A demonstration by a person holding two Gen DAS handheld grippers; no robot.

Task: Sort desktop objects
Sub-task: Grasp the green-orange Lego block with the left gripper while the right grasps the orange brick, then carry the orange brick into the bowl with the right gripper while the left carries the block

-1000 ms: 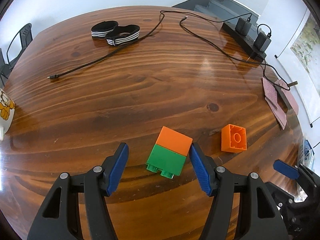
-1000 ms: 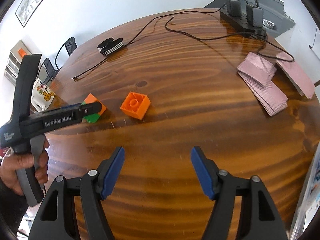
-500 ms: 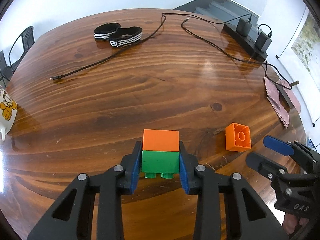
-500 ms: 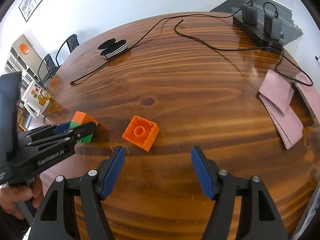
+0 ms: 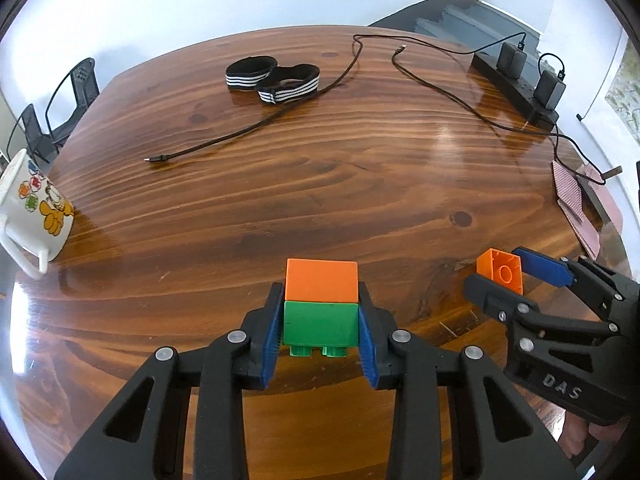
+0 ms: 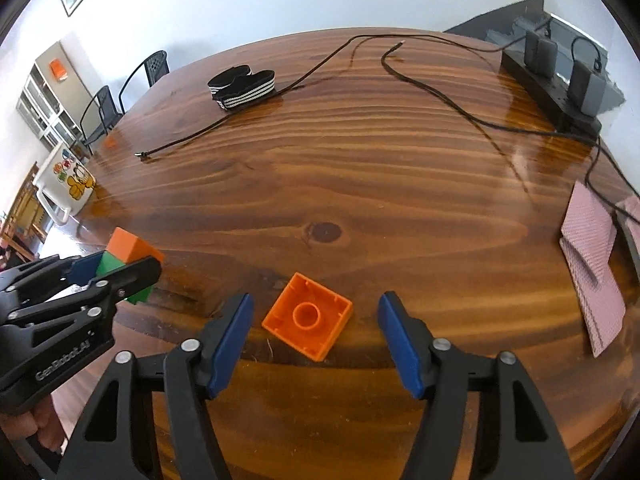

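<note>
The left gripper (image 5: pixel 320 332) was clamped on the green block (image 5: pixel 320 323), its blue pads (image 5: pixel 271 332) pressed flat against the block's two sides. An orange block (image 5: pixel 322 280) was joined to the green block's far face, the pair lying on its side so that the green block's studs pointed back toward the camera. From the right wrist view the same pair (image 6: pixel 128 258) showed partly behind the left gripper (image 6: pixel 116 270); whether it rested on the counter (image 5: pixel 320 184) or was lifted just off it could not be told.

To the right of the green block, a loose orange brick (image 6: pixel 308 316) lay upside down on the counter, hollow side up with a round tube in its middle. The right gripper (image 6: pixel 314 332) stood wide apart around it, one blue pad on each side and neither touching it. In the left wrist view that brick (image 5: pixel 502 274) sat between the right gripper's fingers (image 5: pixel 540 266).

Far beyond the green block lay two black striped bands (image 5: pixel 272 80) with a black cable (image 5: pixel 256 126) running past them. Well to the block's left stood a cartoon mug (image 5: pixel 34 208) at the counter's edge. To its far right were a power strip (image 5: pixel 516 88) with two adapters and some pink cards (image 6: pixel 592 264).
</note>
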